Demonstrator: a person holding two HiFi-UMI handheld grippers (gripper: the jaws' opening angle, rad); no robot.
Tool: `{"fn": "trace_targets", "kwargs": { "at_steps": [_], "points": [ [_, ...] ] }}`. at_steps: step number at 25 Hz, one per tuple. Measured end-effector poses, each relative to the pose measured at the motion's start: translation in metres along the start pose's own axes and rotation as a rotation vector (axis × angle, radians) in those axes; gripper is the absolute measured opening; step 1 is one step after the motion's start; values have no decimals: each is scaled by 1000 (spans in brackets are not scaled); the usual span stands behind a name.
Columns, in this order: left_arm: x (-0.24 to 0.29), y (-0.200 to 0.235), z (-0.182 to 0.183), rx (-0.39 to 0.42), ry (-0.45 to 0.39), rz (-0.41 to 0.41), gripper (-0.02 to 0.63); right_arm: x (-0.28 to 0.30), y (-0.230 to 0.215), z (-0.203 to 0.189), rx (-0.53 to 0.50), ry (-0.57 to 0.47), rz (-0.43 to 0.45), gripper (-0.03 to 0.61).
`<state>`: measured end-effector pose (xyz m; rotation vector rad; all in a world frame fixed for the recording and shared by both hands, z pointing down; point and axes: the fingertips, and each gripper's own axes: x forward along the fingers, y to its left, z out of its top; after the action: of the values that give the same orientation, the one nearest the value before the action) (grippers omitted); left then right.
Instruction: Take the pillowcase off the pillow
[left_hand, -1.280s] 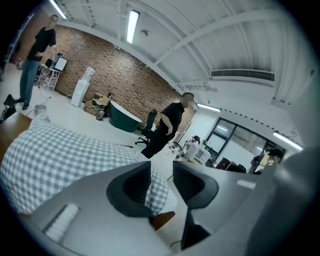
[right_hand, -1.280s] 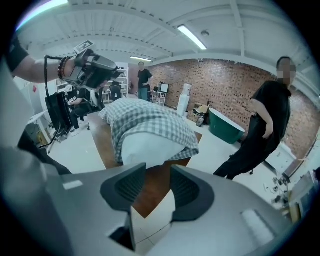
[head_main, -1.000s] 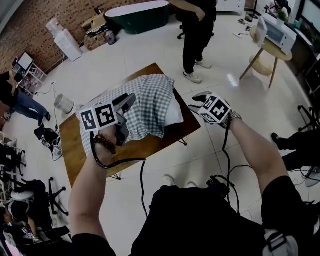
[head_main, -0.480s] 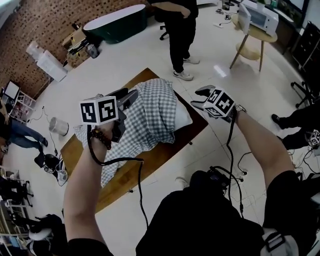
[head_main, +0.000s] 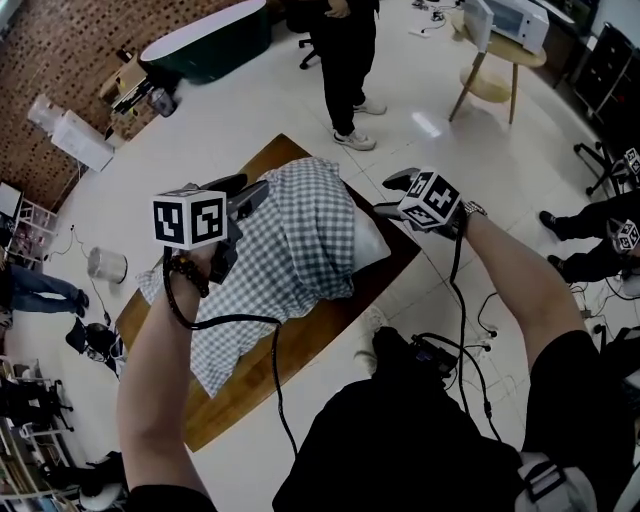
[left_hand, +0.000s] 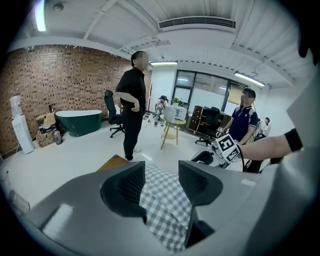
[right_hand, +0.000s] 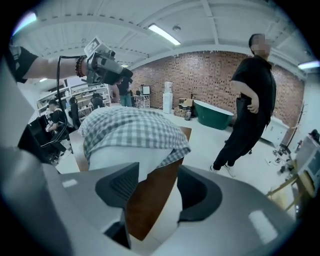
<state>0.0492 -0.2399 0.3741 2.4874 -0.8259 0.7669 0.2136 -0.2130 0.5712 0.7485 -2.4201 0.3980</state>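
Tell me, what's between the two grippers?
The pillow in its checked pillowcase, seen in the head view. Jaws of the left gripper and right gripper have just been opening, gripping nothing.

A checked pillowcase half covers the white pillow on a wooden table.

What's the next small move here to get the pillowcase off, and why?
Probably bring the right gripper onto the bare white pillow end and pinch it. Both grippers' jaws have just been opening, with nothing pinched; the left gripper hovers over the checked pillowcase, which covers most of the pillow.
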Motion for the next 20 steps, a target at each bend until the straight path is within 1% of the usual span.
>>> {"fn": "trace_targets", "kwargs": {
  "at_steps": [3, 7, 9, 11, 12, 14, 16, 17, 18, 20],
  "points": [
    [27, 46, 37, 8, 45, -22, 218, 24, -42, 30, 43, 9, 50, 247],
    [82, 111, 80, 4, 103, -33, 226, 62, -105, 52, 95, 26, 123, 249],
    [103, 142, 90, -9, 151, -25, 232, 82, -127, 60, 128, 31, 162, 249],
    [123, 172, 90, -18, 214, -17, 238, 102, -140, 62, 158, 37, 213, 252],
    [135, 184, 89, -16, 239, -30, 241, 114, -144, 62, 163, 46, 241, 262],
    [163, 202, 91, -3, 267, -108, 251, 137, -151, 60, 156, 70, 305, 270],
    [189, 218, 92, -2, 308, -189, 258, 155, -155, 63, 160, 80, 390, 284],
    [199, 227, 90, -9, 339, -221, 260, 161, -156, 68, 174, 78, 440, 289],
    [209, 236, 88, -21, 373, -250, 268, 166, -156, 73, 194, 71, 492, 307],
    [226, 252, 83, -57, 435, -303, 274, 174, -157, 82, 236, 58, 581, 311]
  ]
}}
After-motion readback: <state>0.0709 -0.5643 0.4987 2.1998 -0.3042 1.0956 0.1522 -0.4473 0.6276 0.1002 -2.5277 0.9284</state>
